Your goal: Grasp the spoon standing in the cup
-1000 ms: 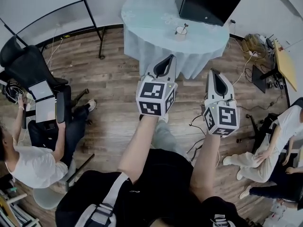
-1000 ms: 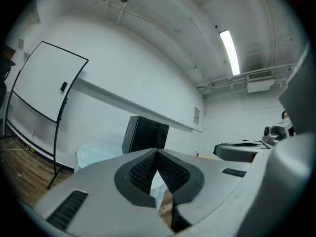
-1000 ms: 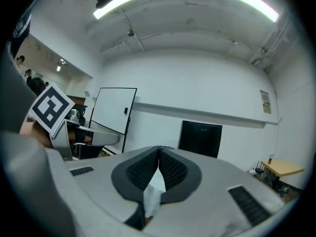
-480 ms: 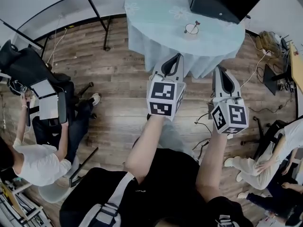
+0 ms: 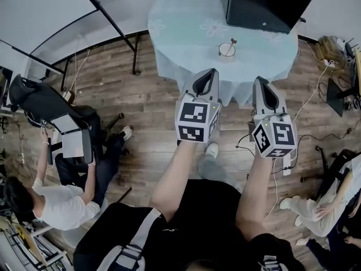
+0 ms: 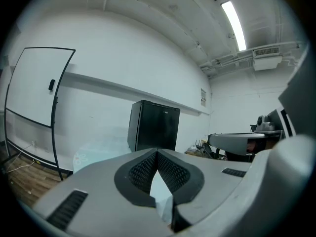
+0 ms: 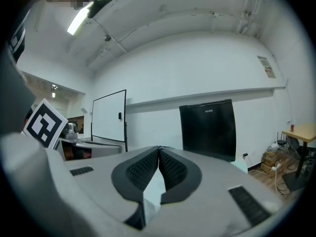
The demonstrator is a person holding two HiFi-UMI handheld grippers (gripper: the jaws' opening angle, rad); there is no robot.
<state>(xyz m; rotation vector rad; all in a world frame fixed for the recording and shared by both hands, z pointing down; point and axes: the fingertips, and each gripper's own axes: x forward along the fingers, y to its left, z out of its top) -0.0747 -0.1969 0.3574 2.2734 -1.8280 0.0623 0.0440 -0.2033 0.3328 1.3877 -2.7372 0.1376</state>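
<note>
Pale-blue cloth on the round table (image 5: 186,21) lies nearer than a second ago. You've stepped in, so the white cup (image 5: 227,50) and its upright spoon (image 5: 232,42), just before the black mini-fridge (image 5: 265,4), are coming within reach. Your left gripper (image 5: 209,72) and right gripper (image 5: 260,80) are both closed — pads together on nothing, well short of the cup.

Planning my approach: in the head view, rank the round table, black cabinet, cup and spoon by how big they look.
Largest: round table.
Then the black cabinet, though the frame cuts it off.
Then the cup.
Smallest: the spoon, only its handle showing above the cup.
</note>
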